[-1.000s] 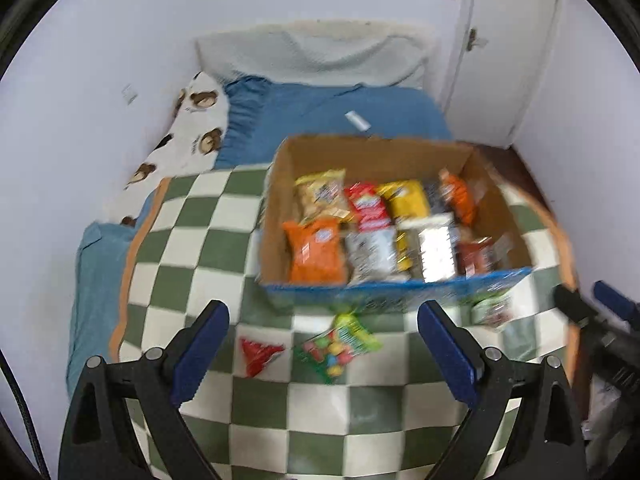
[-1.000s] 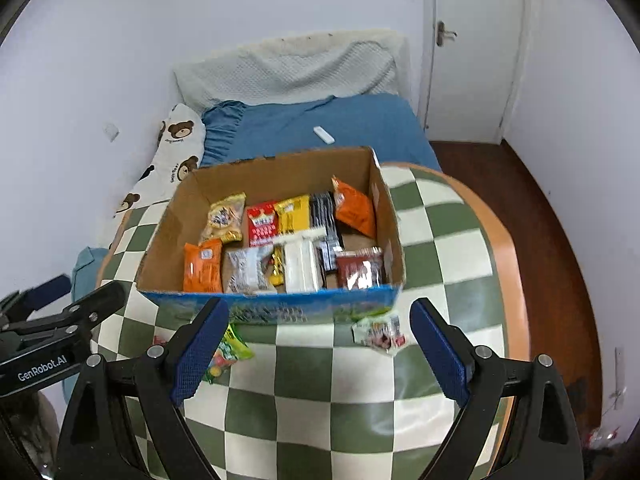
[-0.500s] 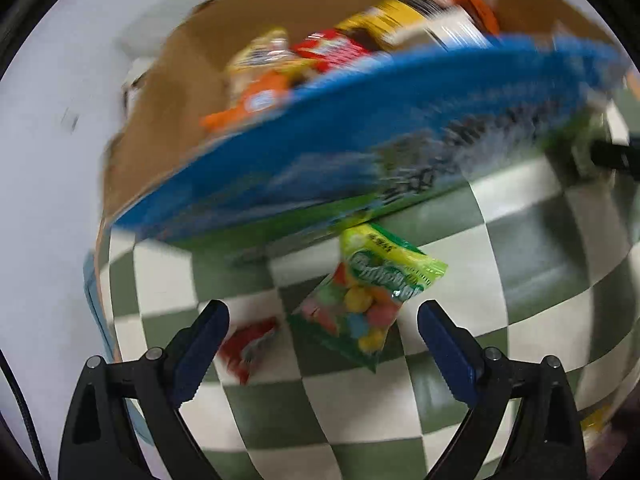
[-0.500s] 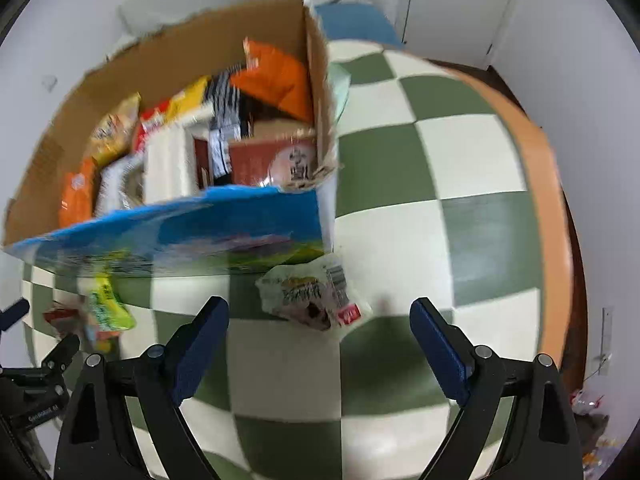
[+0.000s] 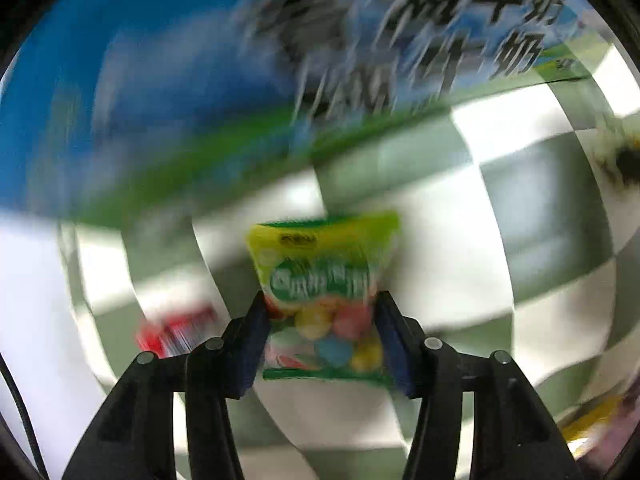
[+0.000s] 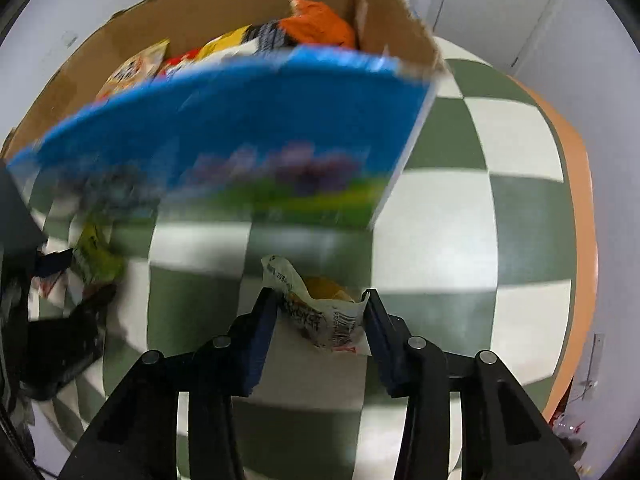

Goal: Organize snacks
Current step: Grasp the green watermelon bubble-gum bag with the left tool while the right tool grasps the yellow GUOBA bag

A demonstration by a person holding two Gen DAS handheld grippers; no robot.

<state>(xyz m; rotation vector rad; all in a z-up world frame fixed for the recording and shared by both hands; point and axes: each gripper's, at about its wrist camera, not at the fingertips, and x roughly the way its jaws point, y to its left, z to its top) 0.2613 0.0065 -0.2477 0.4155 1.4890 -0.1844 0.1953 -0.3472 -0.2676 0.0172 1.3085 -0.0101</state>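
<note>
Snacks are mid-pickup: left gripper (image 5: 320, 336) has just closed on the candy bag (image 5: 324, 280), right gripper (image 6: 320, 320) on the white packet (image 6: 324, 316), both probably going up into the box (image 6: 240, 136) next.

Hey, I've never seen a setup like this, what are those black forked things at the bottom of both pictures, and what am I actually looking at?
Those are two hand-held claws, one in each of a person's hands, each with a wide-angle camera looking along its fingers. One picture comes from the left claw, the other from the right claw. Below is a green-and-white checked tablecloth with a cardboard box of snacks on it. Both claws have just been closing. The left one pinches a green bag of coloured candies; a small red packet lies beside it. The right one pinches a crumpled white snack packet.
</note>
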